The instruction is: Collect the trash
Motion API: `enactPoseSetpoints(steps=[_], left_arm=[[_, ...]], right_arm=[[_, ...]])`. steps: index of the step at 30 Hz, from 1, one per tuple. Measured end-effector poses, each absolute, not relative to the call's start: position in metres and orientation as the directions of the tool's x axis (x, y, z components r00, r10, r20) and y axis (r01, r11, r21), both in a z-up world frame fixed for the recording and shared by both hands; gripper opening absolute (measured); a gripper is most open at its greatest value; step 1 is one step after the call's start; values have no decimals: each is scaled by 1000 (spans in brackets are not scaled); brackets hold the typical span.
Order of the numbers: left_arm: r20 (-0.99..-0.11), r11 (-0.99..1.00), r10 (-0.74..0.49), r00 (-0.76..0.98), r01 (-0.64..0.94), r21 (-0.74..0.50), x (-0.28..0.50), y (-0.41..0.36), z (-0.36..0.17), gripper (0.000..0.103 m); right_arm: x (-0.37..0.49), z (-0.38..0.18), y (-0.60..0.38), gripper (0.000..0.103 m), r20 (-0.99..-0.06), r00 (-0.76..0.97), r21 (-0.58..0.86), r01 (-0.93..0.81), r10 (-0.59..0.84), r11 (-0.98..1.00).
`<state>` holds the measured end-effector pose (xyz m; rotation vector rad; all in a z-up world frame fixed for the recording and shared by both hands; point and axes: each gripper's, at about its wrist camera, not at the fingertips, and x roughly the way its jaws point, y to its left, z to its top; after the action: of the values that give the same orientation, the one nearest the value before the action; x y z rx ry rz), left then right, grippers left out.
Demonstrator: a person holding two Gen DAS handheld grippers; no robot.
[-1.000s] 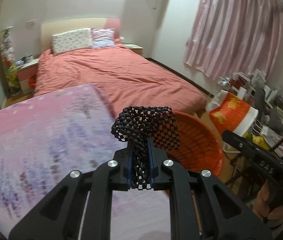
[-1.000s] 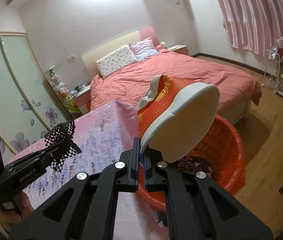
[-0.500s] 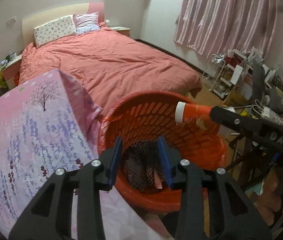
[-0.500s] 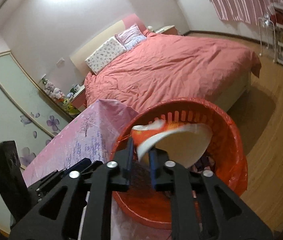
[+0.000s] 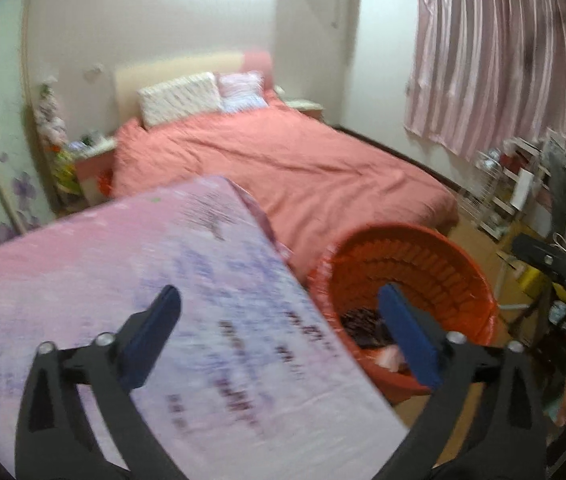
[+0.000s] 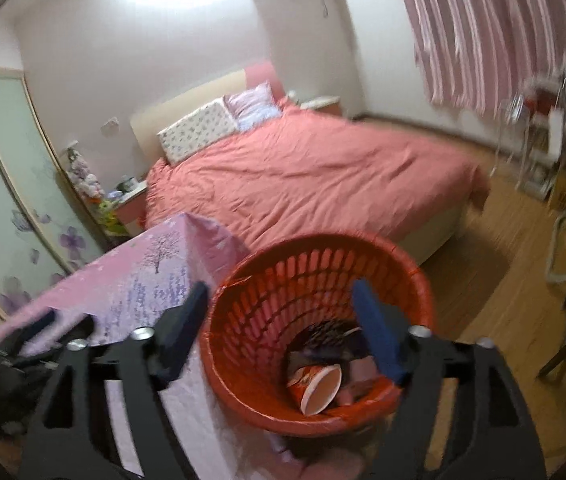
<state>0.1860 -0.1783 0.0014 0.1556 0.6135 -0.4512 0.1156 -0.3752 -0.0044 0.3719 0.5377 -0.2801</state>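
The jaws of both grippers are standing wide apart with nothing between them, having just been opening. The left gripper (image 5: 279,332) is hovering over the bench (image 5: 123,280), near the edge beside the basket, its blue pads bare. The right gripper (image 6: 283,328) is hanging directly over the orange basket (image 6: 423,292), its pads framing the basket's mouth, which is the fitting place to let something fall straight in rather than onto the floor.

The trash is lying inside the basket. In the right wrist view a red paper cup (image 6: 317,386) is resting on its side near the bottom, its pale inside facing the camera, and a dark netted piece (image 6: 329,334) is sitting just behind it among other scraps too blurred to name. In the left wrist view the same dark piece is showing low in the basket, partly hidden by the gripper's right finger.

The basket is standing on the wooden floor (image 6: 483,280), pressed against the corner of the bench and just short of the bed (image 6: 303,172), so that either hand can reach it from the benchtop without a long carry. It appears lined with a thin red bag, whose crinkled edge is folding over the rim.

Judging from the empty jaws and the filled basket, this drop seems finished, and the visible stretch of pink floral cloth on the bench is showing no further trash, though the blur is leaving that uncertain.
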Motion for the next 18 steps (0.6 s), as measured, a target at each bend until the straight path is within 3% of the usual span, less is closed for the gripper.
enactPoseSetpoints(steps=[2,5,8,18], left_arm=[[-555,906,-327,765,421,47,172,-162,14,99],[-525,925,-265,809,366,97,152,-139,25,99],[-509,948,-187,840,290,129,130,-114,30,99],[-443,984,-147,884,177,27,44,-26,19,99]], right_arm=[[103,5,-362,98,-523,820,195,382,-234,903],[82,20,-337,101,-471,793,33,455,-387,890],[65,27,-320,101,-452,776,-49,470,-439,881],[-10,25,-270,101,-307,811,-11,521,-499,854]])
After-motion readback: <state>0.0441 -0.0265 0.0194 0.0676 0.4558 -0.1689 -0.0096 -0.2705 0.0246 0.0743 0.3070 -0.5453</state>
